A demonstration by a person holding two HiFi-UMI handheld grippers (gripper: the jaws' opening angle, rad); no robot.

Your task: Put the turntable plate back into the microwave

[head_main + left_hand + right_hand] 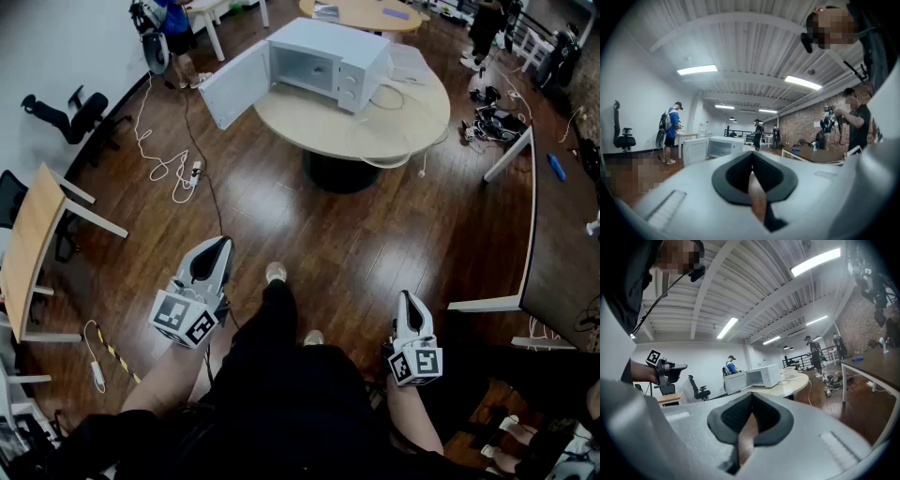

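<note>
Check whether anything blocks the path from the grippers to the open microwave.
Nothing visible does: only wood floor, with a loose cable at left, reaches the table, and the microwave door stands open.

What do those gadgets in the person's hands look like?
The left gripper and right gripper are each a pale grey tapered shell with black-lined tongs at the tip and a cube of black-and-white square markers at the rear.
</note>
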